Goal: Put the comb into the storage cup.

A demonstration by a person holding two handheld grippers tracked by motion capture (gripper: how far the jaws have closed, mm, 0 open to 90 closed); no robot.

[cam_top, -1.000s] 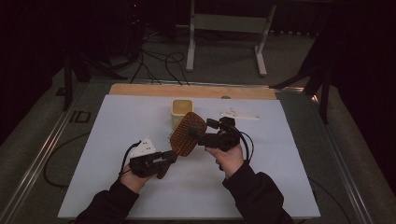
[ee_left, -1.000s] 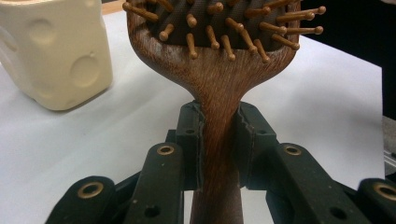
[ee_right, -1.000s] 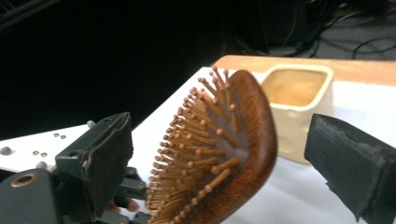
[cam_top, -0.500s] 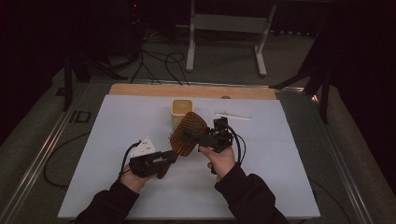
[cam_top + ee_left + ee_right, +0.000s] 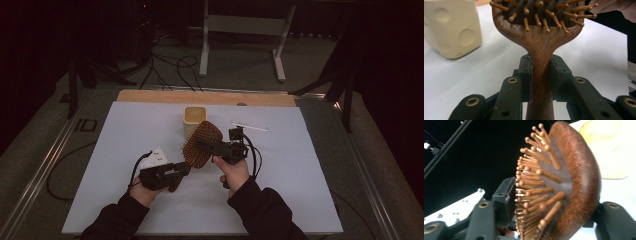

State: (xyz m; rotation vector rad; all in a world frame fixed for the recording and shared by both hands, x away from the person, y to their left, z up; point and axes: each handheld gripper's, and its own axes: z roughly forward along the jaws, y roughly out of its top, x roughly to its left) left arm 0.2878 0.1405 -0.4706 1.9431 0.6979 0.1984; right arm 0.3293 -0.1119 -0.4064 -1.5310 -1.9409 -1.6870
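Wooden hairbrush (image 5: 201,144) held above the counter (image 5: 300,170), just before the cream cup (image 5: 194,119): left gripper (image 5: 541,75) clenched on its handle, right gripper (image 5: 209,146) straddling its head, grip unclear.

The brush (image 5: 541,37) is cut off at the top of the left gripper view, so its head is only partly seen. The cup (image 5: 450,26) runs off the left edge there. In the high view, the small white thing (image 5: 249,127) by the cup is too tiny to tell.
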